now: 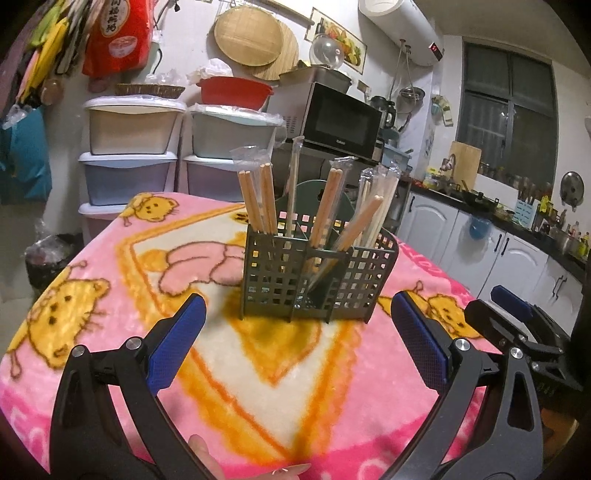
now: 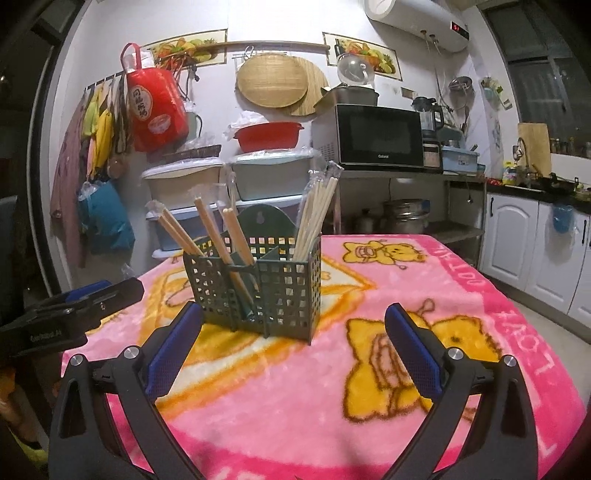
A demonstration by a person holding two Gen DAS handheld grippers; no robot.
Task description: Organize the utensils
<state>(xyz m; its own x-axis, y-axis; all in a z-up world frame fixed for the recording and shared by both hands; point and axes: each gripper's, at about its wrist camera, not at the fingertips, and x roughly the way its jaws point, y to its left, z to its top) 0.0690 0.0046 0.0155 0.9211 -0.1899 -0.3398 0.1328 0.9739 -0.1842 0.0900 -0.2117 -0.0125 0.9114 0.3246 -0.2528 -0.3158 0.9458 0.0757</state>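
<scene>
Here my left gripper (image 1: 297, 330) and right gripper (image 2: 293, 338) both gape wide, empty, facing the chopstick-filled green holder (image 1: 317, 277) on the surface (image 1: 110, 295).

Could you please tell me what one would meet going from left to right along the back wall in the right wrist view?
Hanging cloths → red bag → round woven tray → microwave → blender → wooden cutting board.

White-painted wall (image 2: 280, 22) carries two round woven bamboo trays (image 2: 272, 79) and a red hanging bag (image 2: 157, 110). Black microwave (image 2: 380, 134) sits on a steel shelf. White base cabinets (image 2: 517, 243) line the right side beneath a dark window (image 1: 508, 107).
</scene>
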